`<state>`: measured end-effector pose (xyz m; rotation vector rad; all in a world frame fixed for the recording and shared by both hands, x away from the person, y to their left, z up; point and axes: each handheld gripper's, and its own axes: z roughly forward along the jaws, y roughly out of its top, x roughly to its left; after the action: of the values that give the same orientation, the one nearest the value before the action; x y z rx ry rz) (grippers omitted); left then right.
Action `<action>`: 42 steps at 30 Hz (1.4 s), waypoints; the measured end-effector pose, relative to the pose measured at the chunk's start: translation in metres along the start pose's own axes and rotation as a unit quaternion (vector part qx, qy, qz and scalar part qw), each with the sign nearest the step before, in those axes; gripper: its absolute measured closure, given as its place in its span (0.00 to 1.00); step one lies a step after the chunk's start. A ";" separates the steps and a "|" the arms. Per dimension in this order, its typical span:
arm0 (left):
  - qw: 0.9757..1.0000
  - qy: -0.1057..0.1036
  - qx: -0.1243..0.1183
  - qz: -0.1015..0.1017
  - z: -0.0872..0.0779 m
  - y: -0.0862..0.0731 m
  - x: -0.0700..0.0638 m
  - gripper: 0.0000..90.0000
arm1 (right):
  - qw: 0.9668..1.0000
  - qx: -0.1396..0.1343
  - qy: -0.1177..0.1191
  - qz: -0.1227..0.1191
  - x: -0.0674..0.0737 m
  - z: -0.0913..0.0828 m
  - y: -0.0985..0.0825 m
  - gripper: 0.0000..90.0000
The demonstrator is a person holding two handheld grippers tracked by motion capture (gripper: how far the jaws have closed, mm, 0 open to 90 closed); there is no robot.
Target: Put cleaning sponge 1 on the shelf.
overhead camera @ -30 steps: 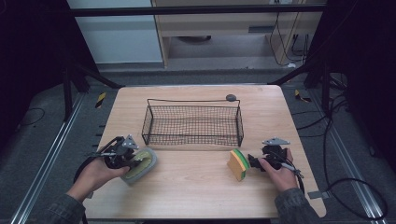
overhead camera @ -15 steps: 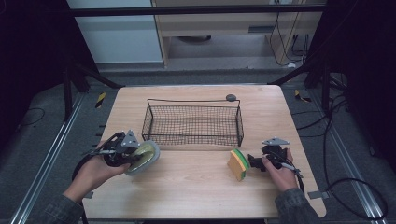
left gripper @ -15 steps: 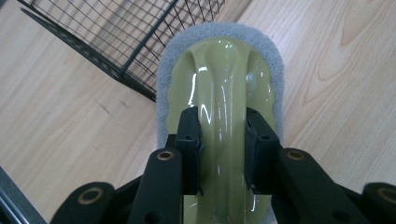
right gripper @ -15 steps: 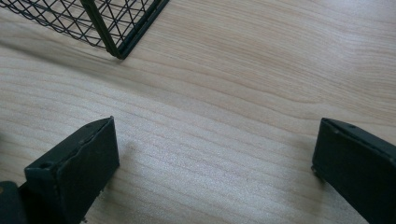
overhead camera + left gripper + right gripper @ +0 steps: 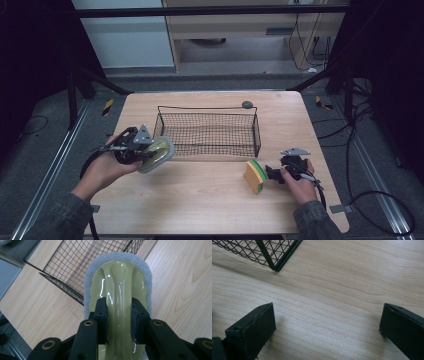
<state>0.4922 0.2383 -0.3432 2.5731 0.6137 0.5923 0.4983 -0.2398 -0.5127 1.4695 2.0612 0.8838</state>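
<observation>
We see left gripper [image 5: 150, 152] clamped on scrub pad's [image 5: 117, 290] yellow-green handle | basket [image 5: 210, 131] just beyond its tip | right gripper [image 5: 327, 327] gaping over bare table [image 5: 342, 285] | sponge [image 5: 255, 176] by its jaws

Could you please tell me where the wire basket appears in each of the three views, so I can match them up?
High view: wire basket sits at table centre, toward the far edge.
Left gripper view: upper left, behind the scrubbing pad.
Right gripper view: one corner at the top left.
Shared landmark: the light wooden table.
</observation>
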 end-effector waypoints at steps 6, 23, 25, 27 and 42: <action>1.000 0.011 -0.002 0.019 -0.009 0.014 0.011 0.79 | 1.000 0.000 0.000 0.000 0.000 0.001 0.001 0.00; 0.997 0.029 -0.008 0.068 0.003 0.046 0.035 0.79 | 1.000 0.001 0.002 -0.004 0.000 0.001 0.001 0.01; 0.996 0.049 -0.014 0.070 0.003 0.051 0.037 0.79 | 1.000 0.000 0.002 -0.005 0.000 0.000 -0.001 0.01; 0.995 0.057 -0.017 0.079 0.002 0.053 0.036 0.79 | 1.000 0.000 0.003 -0.004 0.000 -0.001 -0.001 0.01; 0.987 0.101 -0.020 0.127 0.012 0.057 0.046 0.79 | 1.000 0.000 0.001 -0.004 0.001 -0.005 -0.005 0.01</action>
<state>0.5537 0.2115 -0.3106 2.5922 0.3334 0.9485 0.4917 -0.2415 -0.5129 1.4595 2.0665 0.8818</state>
